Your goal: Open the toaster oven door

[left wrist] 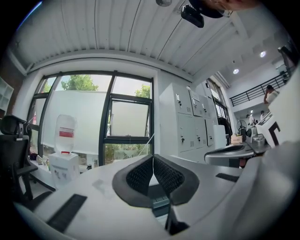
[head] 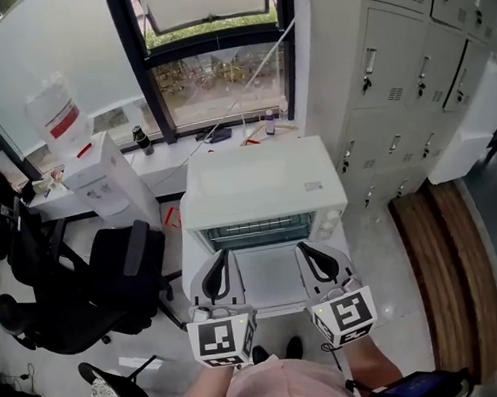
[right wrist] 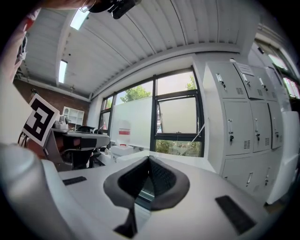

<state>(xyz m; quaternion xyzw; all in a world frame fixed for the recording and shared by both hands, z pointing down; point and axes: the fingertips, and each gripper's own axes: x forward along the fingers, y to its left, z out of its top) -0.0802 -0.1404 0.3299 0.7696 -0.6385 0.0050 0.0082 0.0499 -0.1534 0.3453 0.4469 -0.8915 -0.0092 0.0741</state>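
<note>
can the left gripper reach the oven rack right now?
Probably yes. The door looks folded down flat, the rack is exposed, and the shut left gripper hovers just in front of it with nothing between.

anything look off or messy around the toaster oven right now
Nothing stands out. The toaster oven sits square, its door folded down flat, the rack level inside. No spills or damage show. The left gripper and right gripper hang over the door, jaws shut and empty.
</note>
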